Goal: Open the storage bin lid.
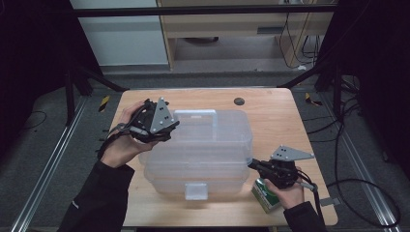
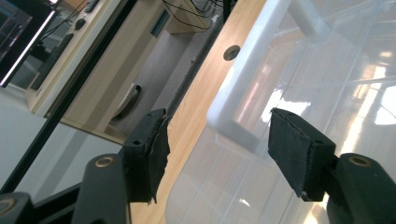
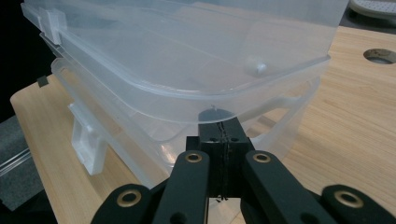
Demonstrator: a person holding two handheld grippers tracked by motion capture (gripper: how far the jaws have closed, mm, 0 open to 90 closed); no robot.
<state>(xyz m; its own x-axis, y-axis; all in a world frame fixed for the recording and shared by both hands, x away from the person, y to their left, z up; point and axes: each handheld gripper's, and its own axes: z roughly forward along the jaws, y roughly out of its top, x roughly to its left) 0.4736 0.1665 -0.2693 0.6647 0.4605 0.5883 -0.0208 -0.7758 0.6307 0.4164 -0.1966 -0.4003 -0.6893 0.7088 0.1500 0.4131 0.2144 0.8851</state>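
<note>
A clear plastic storage box (image 1: 203, 154) with a closed lid stands in the middle of the wooden table (image 1: 270, 116). Its white handle (image 1: 195, 113) lies flat on the lid's far side. My left gripper (image 1: 173, 126) hovers at the box's far left corner, tilted, with its jaws open. In the left gripper view the handle's corner (image 2: 233, 107) lies between the open left gripper's (image 2: 217, 126) pads without touching them. My right gripper (image 1: 252, 163) is shut, its tips against the lid's rim at the box's right front corner. In the right gripper view the shut right gripper (image 3: 224, 128) sits just under that rim (image 3: 261, 93).
A green and white carton (image 1: 265, 195) lies on the table under the right hand. A white latch (image 1: 196, 191) hangs at the box's front. A round hole (image 1: 239, 101) is in the tabletop behind the box. Cables and a wooden desk lie beyond the table.
</note>
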